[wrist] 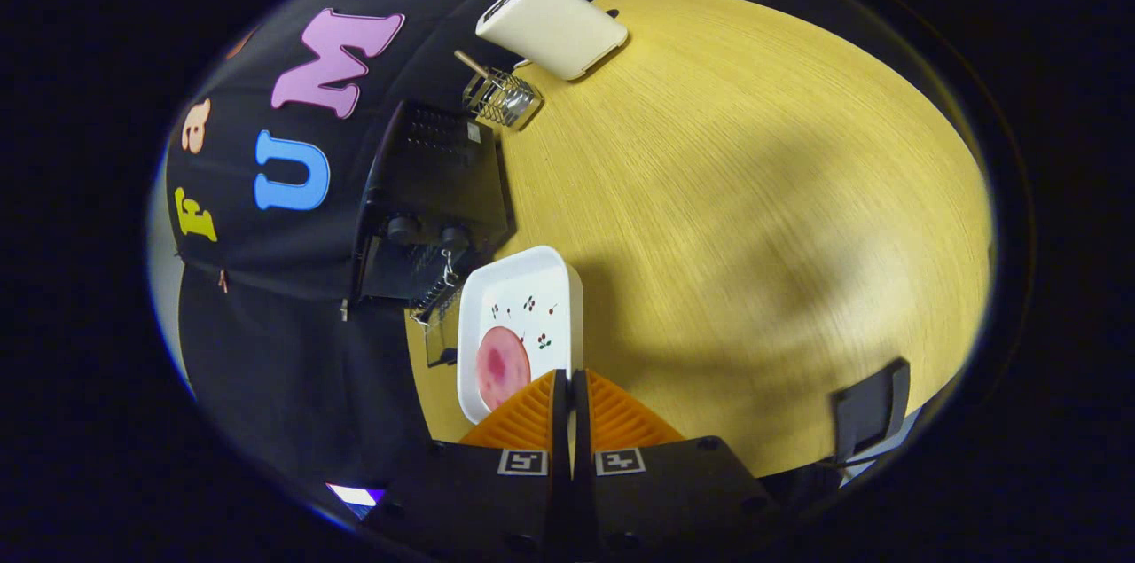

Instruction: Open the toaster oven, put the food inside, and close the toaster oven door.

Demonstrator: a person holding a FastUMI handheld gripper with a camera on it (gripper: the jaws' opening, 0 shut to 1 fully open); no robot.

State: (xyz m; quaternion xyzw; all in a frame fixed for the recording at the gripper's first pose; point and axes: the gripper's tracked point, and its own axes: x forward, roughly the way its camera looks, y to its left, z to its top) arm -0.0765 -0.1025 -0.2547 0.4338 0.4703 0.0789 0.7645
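Closed orange fingers point(568, 386) above plate point(519, 279); no writing seems legible.

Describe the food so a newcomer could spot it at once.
Start at the black toaster oven on the wooden table. A white square plate lies beside it, just ahead of the shut tongs. The food is the round pink slice on it.

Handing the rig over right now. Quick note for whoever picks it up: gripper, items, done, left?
Gripper: fingers shut, holding nothing, tips at the near edge of the white tray.
Food: pink round slice on the tray, just ahead of the fingers.
Toaster oven: black, beyond the tray on the wooden table; door looks dropped open toward the tray.
Done: door apparently open.
Left: load the food, close the door.
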